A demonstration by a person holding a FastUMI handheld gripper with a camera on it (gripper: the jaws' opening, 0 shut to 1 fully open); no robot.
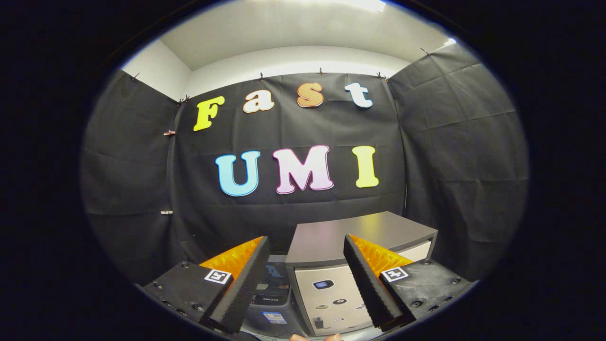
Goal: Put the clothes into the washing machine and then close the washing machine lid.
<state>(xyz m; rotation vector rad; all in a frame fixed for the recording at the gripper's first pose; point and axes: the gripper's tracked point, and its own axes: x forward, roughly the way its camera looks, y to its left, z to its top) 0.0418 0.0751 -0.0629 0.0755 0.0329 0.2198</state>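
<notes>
Nearest the camera, my gripper (303,293) points forward with its two fingers spread wide apart, and nothing is held between them. Each finger has a ridged inner face, and each carries a small square black-and-white marker tag on its top.

At the very bottom, just below the fingers, two pale fingertips (315,337) of a hand peek in, cut off.

Seen through the gap between the fingers, and reaching beyond the right one, stands the washing machine (326,289), a small boxy appliance. Its flat dark grey lid (360,234) lies closed on top. Below the lid, the pale front panel (331,293) faces me. It carries a small dark window with a blue glow, a few round marks beneath it and a small dark fitting lower down. The print on the panel is too small for me to read. The right finger hides part of the panel.

Just left of the washing machine, touching or nearly touching it, sits a darker unit (274,298) with a glossy black face, a strip of small writing and a blue-and-white sticker near its base. I cannot read either. The left finger covers its left part, so I cannot tell what it is.

Behind the washing machine hangs the black cloth wall (454,156), with a pale ceiling (293,28) above.
</notes>
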